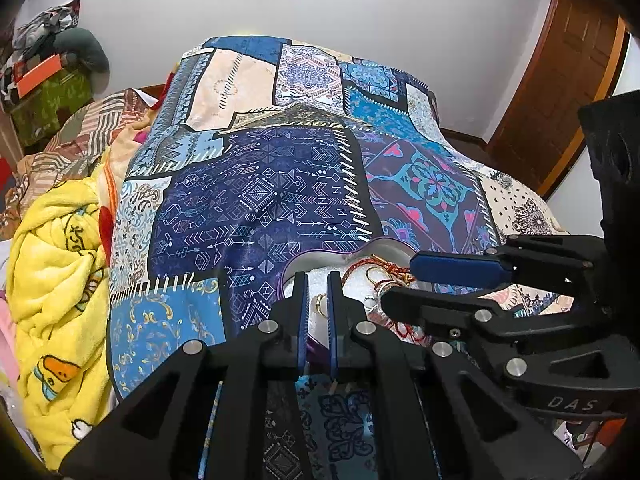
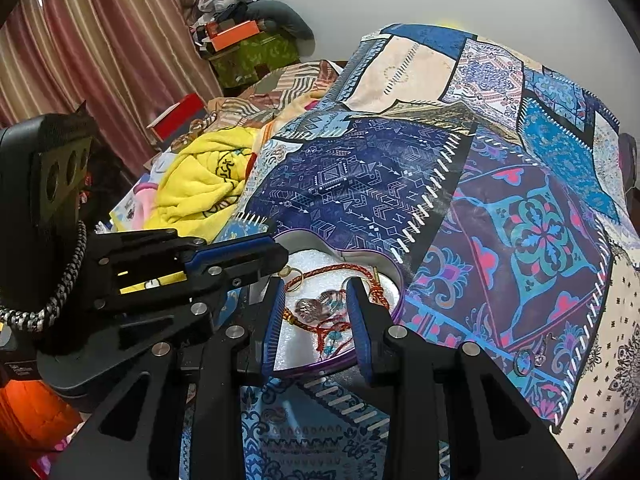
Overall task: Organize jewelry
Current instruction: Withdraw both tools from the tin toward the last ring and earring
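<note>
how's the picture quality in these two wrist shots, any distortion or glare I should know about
Left wrist view: strong fisheye bend, dark corners, the door frame curves; the left gripper and heart-shaped tin are sharp. Right wrist view: same bowing, the patchwork bedspread bulges; soft even light, the tin's white lining is bright, with no hard glare.

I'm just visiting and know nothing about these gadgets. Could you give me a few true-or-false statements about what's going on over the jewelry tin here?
1. The tin is heart-shaped with a purple rim. True.
2. The tin sits on a bare wooden table. False: it rests on a patchwork quilt.
3. The right gripper is open over the tin. True.
4. A braided red cord lies inside the tin. True.
5. The left gripper is spread wide apart. False: its fingers stand close together, with only a narrow gap.
6. The blanket beside the quilt is green. False: it is yellow.
</note>
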Demonstrator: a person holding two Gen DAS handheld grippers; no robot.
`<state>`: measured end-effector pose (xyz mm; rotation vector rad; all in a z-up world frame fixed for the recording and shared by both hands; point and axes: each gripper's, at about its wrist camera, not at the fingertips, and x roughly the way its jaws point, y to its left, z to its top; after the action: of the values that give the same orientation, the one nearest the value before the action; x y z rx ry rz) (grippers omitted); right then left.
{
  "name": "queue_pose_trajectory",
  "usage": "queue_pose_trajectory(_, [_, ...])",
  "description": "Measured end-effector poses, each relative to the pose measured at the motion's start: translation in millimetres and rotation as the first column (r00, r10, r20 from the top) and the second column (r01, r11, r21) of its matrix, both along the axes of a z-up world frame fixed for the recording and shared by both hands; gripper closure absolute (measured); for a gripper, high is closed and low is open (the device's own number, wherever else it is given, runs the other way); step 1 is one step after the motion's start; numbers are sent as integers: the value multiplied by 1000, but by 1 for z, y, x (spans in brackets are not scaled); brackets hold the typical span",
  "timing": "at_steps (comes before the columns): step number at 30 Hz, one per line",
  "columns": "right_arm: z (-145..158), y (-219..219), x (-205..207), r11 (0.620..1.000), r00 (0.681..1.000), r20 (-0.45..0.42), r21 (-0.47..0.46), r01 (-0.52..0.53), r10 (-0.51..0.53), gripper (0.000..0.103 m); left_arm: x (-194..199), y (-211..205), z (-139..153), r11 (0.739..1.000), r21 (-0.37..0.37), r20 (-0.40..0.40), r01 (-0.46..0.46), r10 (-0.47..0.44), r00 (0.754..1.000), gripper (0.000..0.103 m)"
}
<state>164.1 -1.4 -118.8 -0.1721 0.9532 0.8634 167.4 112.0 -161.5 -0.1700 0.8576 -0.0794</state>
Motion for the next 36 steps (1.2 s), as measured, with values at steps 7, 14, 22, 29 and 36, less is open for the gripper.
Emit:
queue_pose_trajectory(7, [8, -8, -4, 1000, 999, 35, -9, 14, -14, 66, -4, 1, 10, 1000, 0, 5, -19, 19, 1000, 86])
queue_pose_trajectory(14, [22, -27, -6, 999, 996, 75, 4, 54, -54, 66, -8, -10, 26, 1000, 22, 27, -18, 17, 999, 86])
queue_pose_trajectory(22, [39, -67, -2, 990, 983, 114, 41, 138, -142, 66, -4, -38, 43, 999, 37, 48, 11, -13, 999, 86])
queue_pose_trajectory(29, [42, -116, 9, 970, 963, 119, 56, 235, -240, 66, 6, -79, 47, 996, 51, 52, 78, -81, 995, 81])
queue_pose_trajectory(36, [32, -162, 20, 941, 935, 103, 39, 336, -339, 66, 23, -116, 34, 987, 55, 13, 149, -150, 989, 81])
